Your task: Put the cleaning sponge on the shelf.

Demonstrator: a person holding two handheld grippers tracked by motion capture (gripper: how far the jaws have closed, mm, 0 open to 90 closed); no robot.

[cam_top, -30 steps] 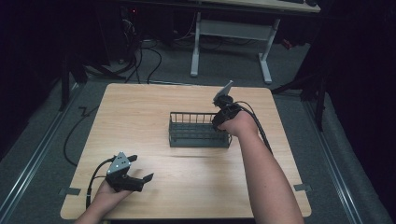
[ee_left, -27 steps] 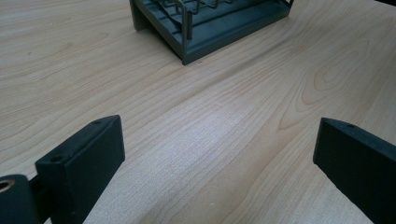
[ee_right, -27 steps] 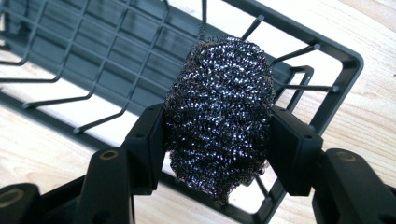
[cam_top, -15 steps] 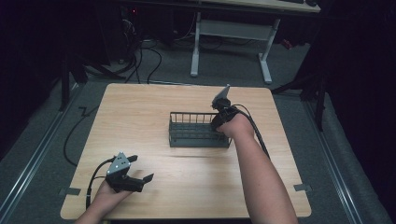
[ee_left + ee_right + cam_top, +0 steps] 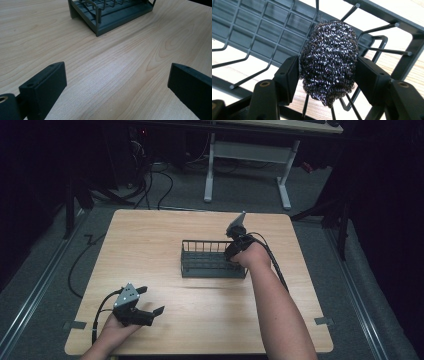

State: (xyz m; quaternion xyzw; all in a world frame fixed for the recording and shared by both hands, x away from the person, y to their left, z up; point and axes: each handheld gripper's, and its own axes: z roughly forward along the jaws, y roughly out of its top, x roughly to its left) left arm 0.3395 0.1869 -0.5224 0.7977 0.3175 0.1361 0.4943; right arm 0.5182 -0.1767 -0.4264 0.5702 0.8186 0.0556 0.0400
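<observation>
Right gripper view: my right gripper [image 5: 327, 72] clamps a steel scourer [image 5: 329, 62] over the rack [image 5: 257, 27]; strands may snag on the wire prongs. My left gripper [image 5: 142, 307], jaws wide, rests at 7 o'clock on the worktop [image 5: 150, 240].

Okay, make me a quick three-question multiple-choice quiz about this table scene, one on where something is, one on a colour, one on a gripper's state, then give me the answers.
1. Where is the right gripper?
A. at the rack's right end
B. at the table's near left corner
C. on the floor

2. What colour is the dish rack?
A. white
B. dark grey
C. red

3. What state is the left gripper in?
A. shut on a sponge
B. shut on the rack
C. open, holding nothing

Answers: 1 A, the high view shows it at the rack's right end. 2 B, its wires and base are dark grey. 3 C, the jaws stand wide apart over bare table.
</observation>
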